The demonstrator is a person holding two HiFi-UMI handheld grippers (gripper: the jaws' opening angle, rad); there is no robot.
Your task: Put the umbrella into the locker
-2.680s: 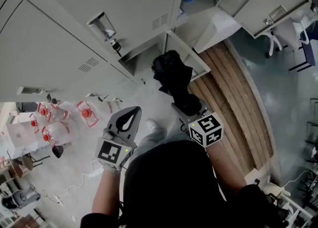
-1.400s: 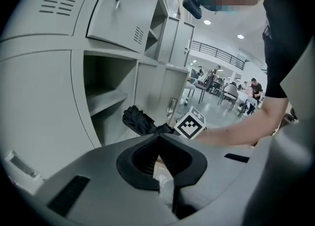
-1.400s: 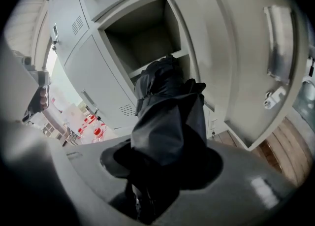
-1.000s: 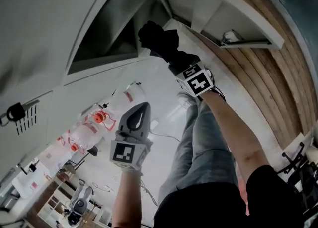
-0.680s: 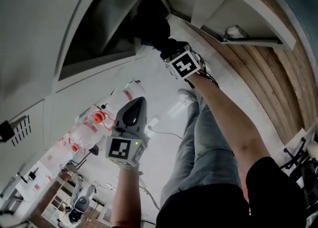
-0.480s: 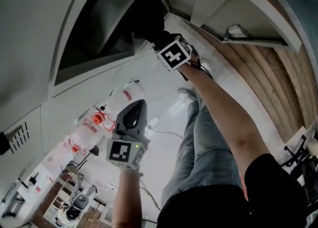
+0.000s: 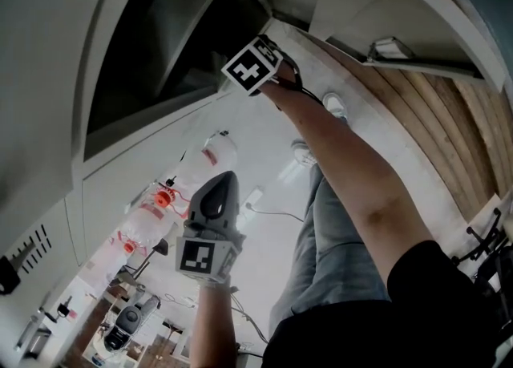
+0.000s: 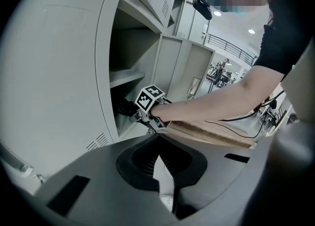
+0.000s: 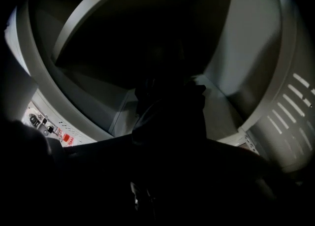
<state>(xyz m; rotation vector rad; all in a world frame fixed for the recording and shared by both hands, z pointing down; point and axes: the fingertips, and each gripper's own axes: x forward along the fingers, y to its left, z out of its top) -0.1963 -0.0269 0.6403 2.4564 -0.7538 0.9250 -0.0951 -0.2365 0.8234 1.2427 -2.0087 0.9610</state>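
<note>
Umbrella (image 9: pixel 170 107), black, sits inside the locker (image 7: pixel 120 62) between your right gripper's (image 8: pixel 135 112) jaws, which have just been opening; too dark to tell whether they still grip. Outside the locker, your left gripper (image 7: pixel 215 198) is closed and empty.

Bright and even in the head view, apart from deep shadow inside the locker (image 7: pixel 160 62). Bowed hard at the edges throughout, black-rimmed in both gripper views. Almost black in the right gripper view, the umbrella (image 9: pixel 170 116) a dim mass. Small glare from ceiling lights (image 8: pixel 217 13) in the left gripper view.
</note>
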